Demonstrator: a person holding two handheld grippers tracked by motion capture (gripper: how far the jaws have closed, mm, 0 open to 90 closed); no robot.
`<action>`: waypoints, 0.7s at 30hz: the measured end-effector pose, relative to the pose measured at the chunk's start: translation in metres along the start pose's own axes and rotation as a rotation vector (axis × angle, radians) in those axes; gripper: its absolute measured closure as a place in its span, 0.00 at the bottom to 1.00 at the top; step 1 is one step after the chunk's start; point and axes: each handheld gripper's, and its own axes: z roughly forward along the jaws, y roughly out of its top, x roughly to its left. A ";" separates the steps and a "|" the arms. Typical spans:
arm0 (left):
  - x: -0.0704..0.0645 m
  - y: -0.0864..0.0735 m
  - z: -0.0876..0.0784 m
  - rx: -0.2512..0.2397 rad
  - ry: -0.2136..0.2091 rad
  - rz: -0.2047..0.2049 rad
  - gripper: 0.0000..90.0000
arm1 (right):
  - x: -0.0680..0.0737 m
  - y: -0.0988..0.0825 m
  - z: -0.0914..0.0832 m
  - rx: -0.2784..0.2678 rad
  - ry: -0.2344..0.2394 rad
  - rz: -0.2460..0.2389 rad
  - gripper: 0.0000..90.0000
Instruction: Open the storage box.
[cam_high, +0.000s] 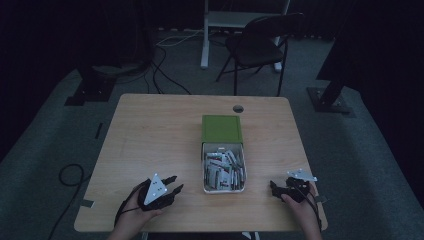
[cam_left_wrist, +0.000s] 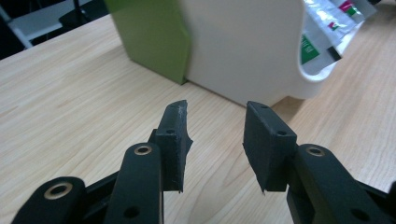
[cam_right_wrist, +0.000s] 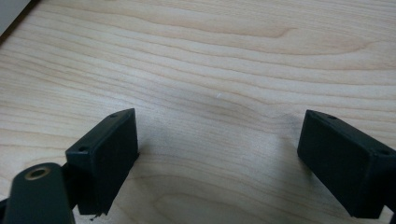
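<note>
Left gripper (cam_high: 174, 184), jaws a bit apart w/ nothing in them, sits near the table's (cam_high: 150, 130) front-left corner & points at the white box (cam_high: 223, 186) of packets (cam_high: 222, 167) mid-table, while right gripper (cam_high: 274, 188) rests wide open near the front-right corner.

The left gripper (cam_high: 172, 184) is black, with a pale grey three-cornered plate on top carrying small dots, and a dark cable looping from its rear. Seen close in the left gripper view (cam_left_wrist: 212, 140), its two matt black fingers (cam_left_wrist: 175, 135) are blocky pads, one chipped at the tip, bolted to arms with brass-ringed holes. The right gripper (cam_high: 274, 187) is black too, with a grey plate and trailing cables; in the right gripper view (cam_right_wrist: 217, 158) its pads (cam_right_wrist: 105, 154) are squared blocks with small screw holes.
</note>
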 end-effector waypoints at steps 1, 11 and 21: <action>0.002 -0.001 -0.001 0.002 -0.001 -0.011 0.68 | 0.000 0.000 0.000 0.000 0.000 0.000 0.13; 0.014 -0.019 -0.013 0.025 0.026 -0.085 0.66 | 0.000 0.000 0.000 0.000 0.000 0.000 0.13; 0.030 -0.027 -0.025 0.017 0.028 -0.165 0.57 | 0.000 0.000 0.000 0.000 0.000 0.000 0.13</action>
